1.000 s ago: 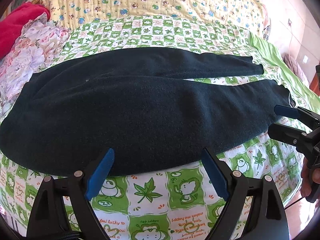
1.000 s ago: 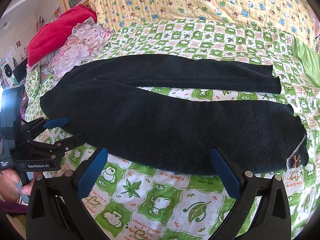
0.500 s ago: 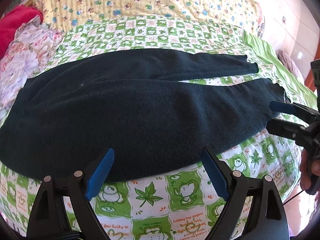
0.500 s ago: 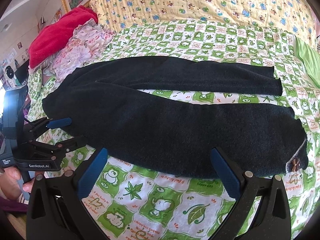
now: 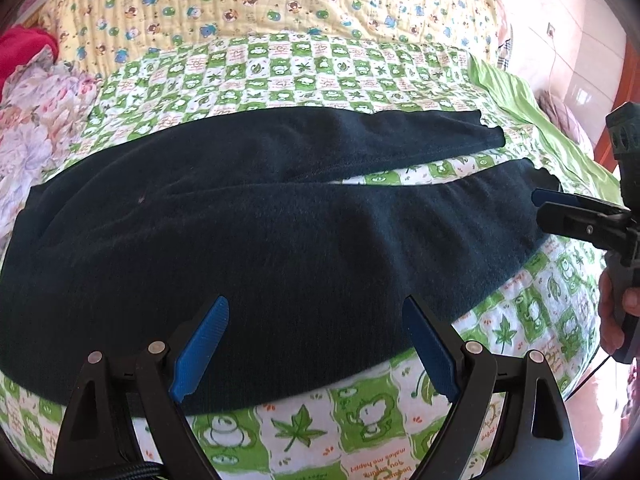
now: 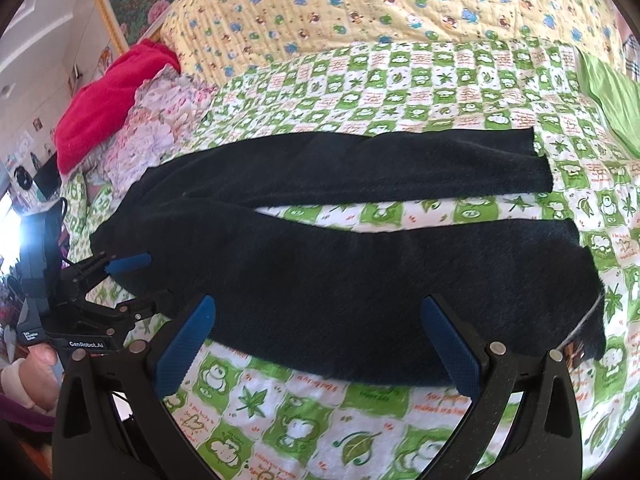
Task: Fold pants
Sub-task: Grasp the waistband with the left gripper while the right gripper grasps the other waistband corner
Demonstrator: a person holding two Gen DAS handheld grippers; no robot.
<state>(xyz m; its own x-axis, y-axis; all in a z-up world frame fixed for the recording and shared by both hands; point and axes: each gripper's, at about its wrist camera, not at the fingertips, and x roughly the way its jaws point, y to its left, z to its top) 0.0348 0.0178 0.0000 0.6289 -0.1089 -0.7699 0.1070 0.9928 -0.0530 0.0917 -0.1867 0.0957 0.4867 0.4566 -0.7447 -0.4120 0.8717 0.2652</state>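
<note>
A pair of dark pants (image 5: 280, 232) lies flat across a bed, on a green-and-white checked sheet (image 5: 304, 424) printed with frogs and leaves. The waist end points toward nine o'clock, and the two legs stretch toward three o'clock with a narrow wedge of sheet showing between them.

The left gripper (image 5: 316, 344) is spread wide, grasping nothing, its blue fingertips over the near edge of the pants at six o'clock. In the right wrist view the right gripper (image 6: 316, 344) is likewise released and wide, above the near leg. Whether either one touches the cloth is hard to make out.

The near leg's cuff is partly hidden behind the right gripper's finger, and a small ornament there is too blurred to identify. At ten o'clock, a red cloth (image 6: 108, 100) and a floral bundle (image 6: 156, 132) are cut off by the lens edge. A yellow patterned quilt (image 6: 380, 4) fills twelve o'clock.
</note>
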